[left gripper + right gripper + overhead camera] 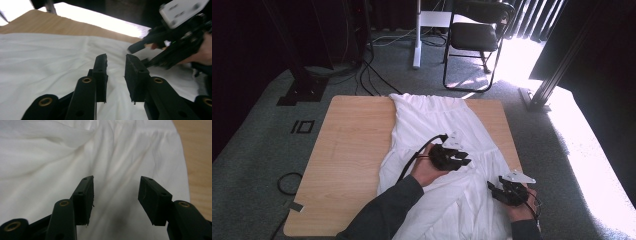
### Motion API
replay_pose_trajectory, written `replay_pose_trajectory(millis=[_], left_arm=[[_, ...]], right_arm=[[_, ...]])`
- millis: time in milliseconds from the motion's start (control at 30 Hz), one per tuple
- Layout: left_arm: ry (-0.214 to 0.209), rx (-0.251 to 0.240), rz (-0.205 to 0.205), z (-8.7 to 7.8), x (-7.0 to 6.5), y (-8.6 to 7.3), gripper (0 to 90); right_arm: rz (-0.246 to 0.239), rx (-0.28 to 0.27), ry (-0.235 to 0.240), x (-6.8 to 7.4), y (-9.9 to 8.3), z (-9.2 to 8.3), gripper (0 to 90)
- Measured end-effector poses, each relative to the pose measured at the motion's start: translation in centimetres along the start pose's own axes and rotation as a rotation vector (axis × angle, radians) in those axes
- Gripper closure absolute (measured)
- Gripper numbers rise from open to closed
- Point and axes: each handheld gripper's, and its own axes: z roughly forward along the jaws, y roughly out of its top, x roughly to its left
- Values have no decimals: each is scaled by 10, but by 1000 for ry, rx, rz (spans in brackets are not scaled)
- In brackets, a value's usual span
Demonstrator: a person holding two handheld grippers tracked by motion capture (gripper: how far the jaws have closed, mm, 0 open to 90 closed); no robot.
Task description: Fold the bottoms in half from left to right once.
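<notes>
A white garment (437, 130) lies spread lengthwise down the right half of a wooden table (352, 145). My left gripper (464, 159) hovers over the garment's middle and points right. In the left gripper view its jaws (116, 65) stand a little apart above the cloth (45, 62) with nothing between them, so it is open. My right gripper (492, 189) sits near the garment's right edge at the table's front. Its jaws (116, 187) are wide open just above the cloth (50, 157), gripping nothing. The left gripper view also catches the right gripper (141, 55) close ahead.
Bare wood (197, 150) runs beside the garment's right edge, and the table's left half is bare wood too. A black chair (477, 35), a white post (417, 35) and cables (289, 182) stand on the carpet beyond and beside the table. Bright sunlight falls at right.
</notes>
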Motion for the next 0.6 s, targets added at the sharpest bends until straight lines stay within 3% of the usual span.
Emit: replay_pose_trajectory(millis=[167,267,400,600], left_arm=[[111,-1,-38,-32,18,-27,681],[171,-6,-69,-52,26,-48,665],[226,-5,-105,-73,34,-75,644],[273,-7,-173,-94,41,-111,641]], right_arm=[[-1,-60,46,15,27,-5,490],[17,-64,86,20,42,2,505],[67,-27,129,26,56,18,496],[118,44,107,25,64,44,460]])
